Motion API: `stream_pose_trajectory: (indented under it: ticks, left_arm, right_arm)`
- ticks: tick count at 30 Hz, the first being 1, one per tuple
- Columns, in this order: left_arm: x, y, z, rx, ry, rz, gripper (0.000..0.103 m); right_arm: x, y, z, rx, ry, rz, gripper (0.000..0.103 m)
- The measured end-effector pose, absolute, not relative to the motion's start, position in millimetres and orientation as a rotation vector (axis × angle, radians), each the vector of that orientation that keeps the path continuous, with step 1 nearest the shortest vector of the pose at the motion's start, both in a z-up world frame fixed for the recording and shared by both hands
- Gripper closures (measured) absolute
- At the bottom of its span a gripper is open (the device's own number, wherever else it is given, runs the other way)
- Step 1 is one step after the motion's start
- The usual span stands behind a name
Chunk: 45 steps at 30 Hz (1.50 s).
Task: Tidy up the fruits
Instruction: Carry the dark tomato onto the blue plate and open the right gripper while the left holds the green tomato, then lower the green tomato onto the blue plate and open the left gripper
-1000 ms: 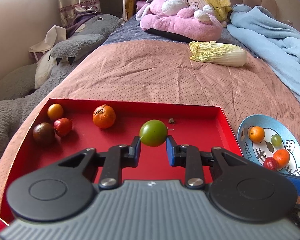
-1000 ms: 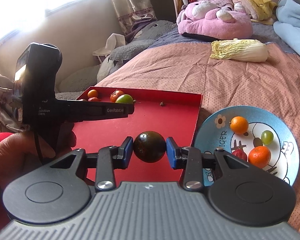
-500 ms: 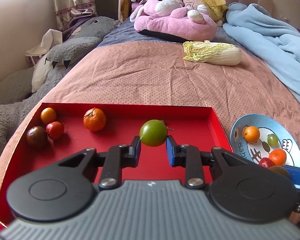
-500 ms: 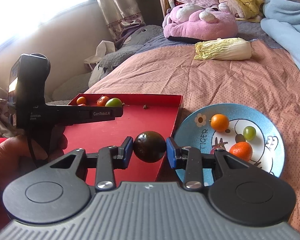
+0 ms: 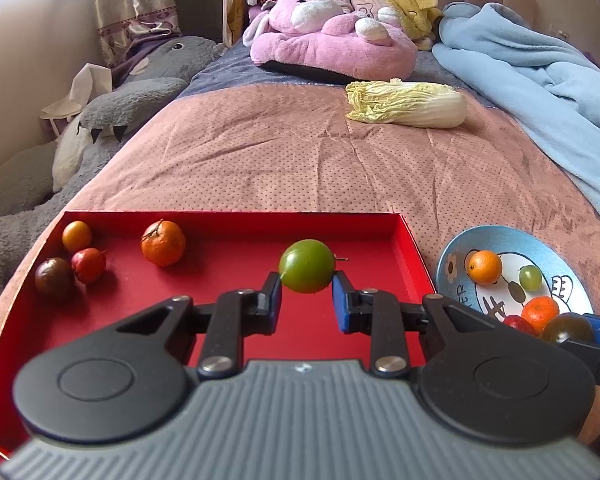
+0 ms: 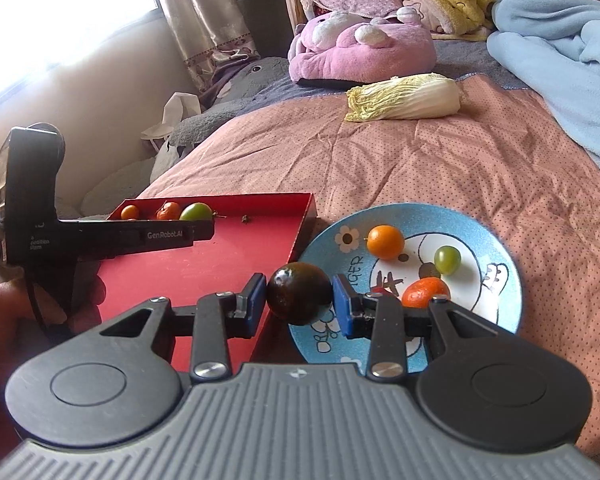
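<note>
My left gripper [image 5: 306,300] is shut on a green fruit [image 5: 307,265], held above the red tray [image 5: 228,216]. In the tray's far left lie an orange mandarin [image 5: 163,243], a small orange fruit [image 5: 76,235], a red fruit [image 5: 88,265] and a dark fruit [image 5: 53,280]. My right gripper [image 6: 299,305] is shut on a dark round fruit [image 6: 299,293] over the near left rim of the blue plate [image 6: 496,248]. On the plate sit an orange fruit [image 6: 385,242], a green grape [image 6: 447,259] and a mandarin [image 6: 425,291]; a red fruit is mostly hidden behind the finger.
Tray and plate rest side by side on a pink bedspread [image 5: 300,160]. A napa cabbage [image 5: 408,104] lies farther back, with a pink plush [image 5: 332,44] and a blue blanket [image 5: 540,80] beyond. A grey plush [image 5: 112,120] lies off the bed's left side.
My right gripper has carried the dark fruit rightward, from over the red tray to over the plate's left rim. The left gripper still holds the green fruit over the tray.
</note>
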<state>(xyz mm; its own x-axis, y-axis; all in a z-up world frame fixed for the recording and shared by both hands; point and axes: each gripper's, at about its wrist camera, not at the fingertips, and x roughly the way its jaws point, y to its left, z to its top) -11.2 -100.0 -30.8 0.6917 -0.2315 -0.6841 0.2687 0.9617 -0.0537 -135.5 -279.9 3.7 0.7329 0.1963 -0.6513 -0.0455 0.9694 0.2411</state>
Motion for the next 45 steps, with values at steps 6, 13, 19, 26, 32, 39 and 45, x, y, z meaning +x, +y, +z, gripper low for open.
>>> stream_pose_trajectory:
  ticks: [6, 13, 19, 26, 32, 39, 45]
  left_arm:
    - [-11, -103, -31, 0.057, 0.758, -0.284, 0.073]
    - [-11, -101, -32, 0.057, 0.760, -0.281, 0.073]
    - [-10, -102, -32, 0.060, 0.761, -0.282, 0.073]
    - [-10, -103, -34, 0.061, 0.762, -0.287, 0.073]
    - [-10, -103, -34, 0.062, 0.763, -0.289, 0.073]
    - [-9, -103, -35, 0.066, 0.765, -0.289, 0.073]
    - [-9, -103, -35, 0.066, 0.765, -0.289, 0.073]
  right_arm:
    - [-137, -302, -6, 0.225, 0.752, 0.074, 0.061]
    - [-140, -330, -20, 0.237, 0.774, -0.007, 0.061]
    - [-137, -342, -29, 0.240, 0.784, -0.049, 0.061]
    - [-117, -362, -35, 0.242, 0.768, -0.131, 0.061]
    - [-92, -376, -45, 0.236, 0.784, -0.184, 0.061]
    - [-82, -372, -53, 0.246, 0.789, -0.172, 0.037]
    - [-100, -354, -31, 0.211, 0.739, -0.131, 0.033]
